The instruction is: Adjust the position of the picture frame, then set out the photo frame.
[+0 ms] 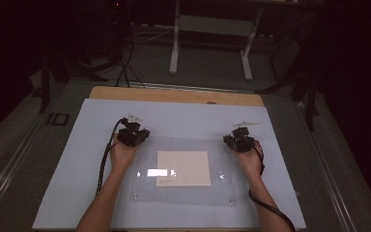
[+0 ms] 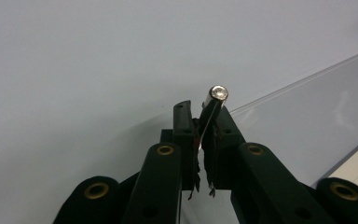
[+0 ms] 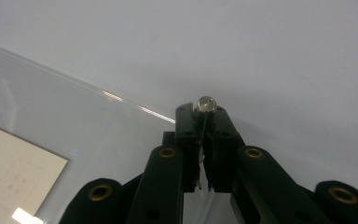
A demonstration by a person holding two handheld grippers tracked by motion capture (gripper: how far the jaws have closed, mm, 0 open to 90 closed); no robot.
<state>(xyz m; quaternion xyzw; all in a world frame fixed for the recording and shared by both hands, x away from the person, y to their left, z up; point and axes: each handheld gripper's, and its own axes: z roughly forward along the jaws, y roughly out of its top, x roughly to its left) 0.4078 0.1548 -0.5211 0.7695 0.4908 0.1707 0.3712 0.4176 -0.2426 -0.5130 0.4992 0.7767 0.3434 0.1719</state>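
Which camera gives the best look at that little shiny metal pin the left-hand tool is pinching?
The left gripper view: the metal pin stands close up, its round silver head clear between the shut jaws of the left gripper. The high view shows it too small to tell. The right gripper view shows that gripper's own similar pin.

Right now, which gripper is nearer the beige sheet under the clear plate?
Left, narrowly. The left gripper sits off the beige sheet's far-left corner; the right gripper sits farther off its far-right corner. Both hover by the clear plate's far corners.
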